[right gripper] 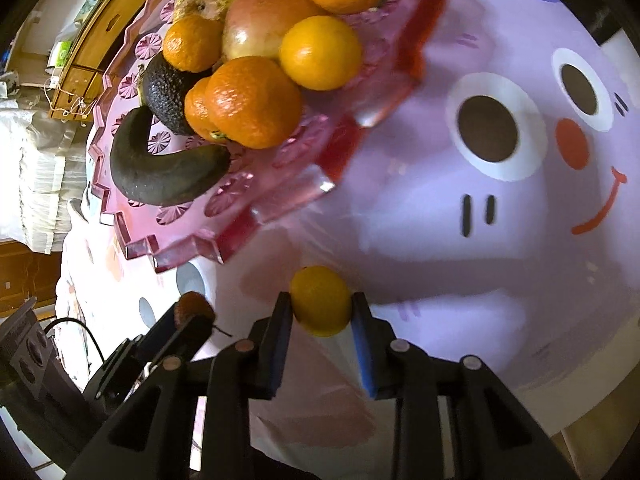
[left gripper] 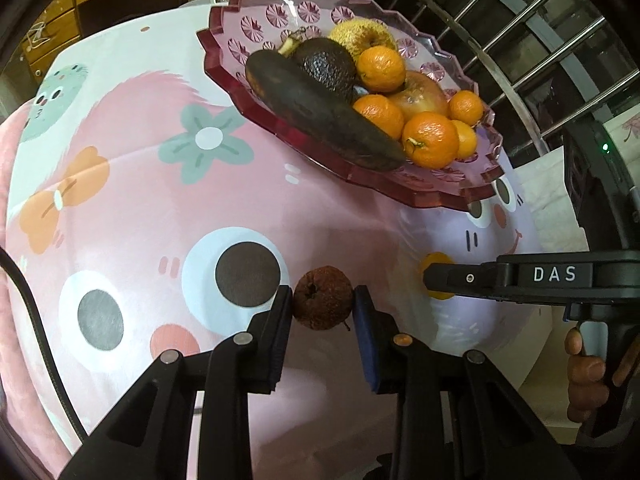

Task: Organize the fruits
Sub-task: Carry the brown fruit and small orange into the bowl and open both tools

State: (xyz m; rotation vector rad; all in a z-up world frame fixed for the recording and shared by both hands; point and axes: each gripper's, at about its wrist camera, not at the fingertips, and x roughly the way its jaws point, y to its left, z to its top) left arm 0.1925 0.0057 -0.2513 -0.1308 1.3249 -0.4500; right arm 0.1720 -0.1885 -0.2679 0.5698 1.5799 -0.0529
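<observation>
Inspector: Nearest the left camera, left gripper, pitched steeply down over the cloth, jaws clamped on a brown shrivelled fruit.

Clerk: And the right?

Inspector: Right gripper, same steep pitch, jaws clamped on a small orange. From the left view its body crosses at right, with a hand on the grip; the held orange is mostly hidden behind it.

Clerk: Counts?

Inspector: One pink tray on the cloth, beyond both grippers. On it: one blackened banana, one avocado, one yellow-green apple, one reddish apple, and at least five oranges.

Clerk: Why "at least"?

Inspector: They overlap; some show only as slivers. Tray's top edge is cut off in the right view, and its near rim is blurred there.

Clerk: Anything else uncertain?

Inspector: Whether either held fruit touches the cloth, I cannot tell.
</observation>
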